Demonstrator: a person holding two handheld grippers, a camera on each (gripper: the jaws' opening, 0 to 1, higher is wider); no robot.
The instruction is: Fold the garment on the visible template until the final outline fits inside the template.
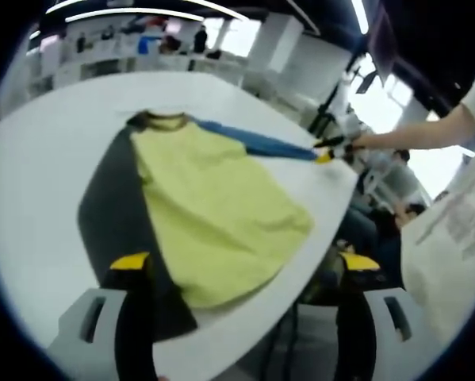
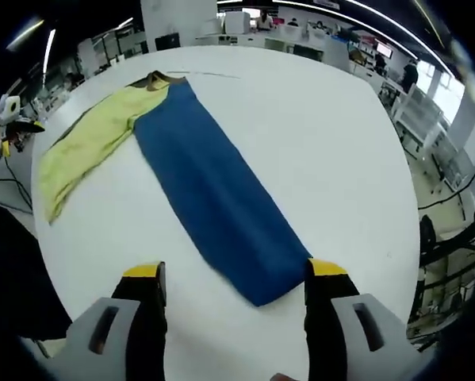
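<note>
A garment lies flat on the white table (image 1: 39, 198). In the left gripper view its yellow body (image 1: 213, 206) is in the middle, with a dark part (image 1: 114, 214) on the left and a blue part (image 1: 253, 141) stretching right. My left gripper (image 1: 243, 266) is open at the near hem, its left jaw over the dark cloth. In the right gripper view the blue part (image 2: 213, 190) runs toward me and the yellow part (image 2: 90, 135) lies at the left. My right gripper (image 2: 235, 271) is open, with the blue end lying between its jaws. The right gripper (image 1: 332, 151) also appears at the blue tip.
The table edge (image 1: 316, 238) curves close to the garment's right side, with chairs and a seated person beyond it. A person's arm (image 1: 411, 136) reaches in from the right. The left gripper (image 2: 13, 121) appears at the table's left edge. Broad white table (image 2: 324, 143) lies right of the blue cloth.
</note>
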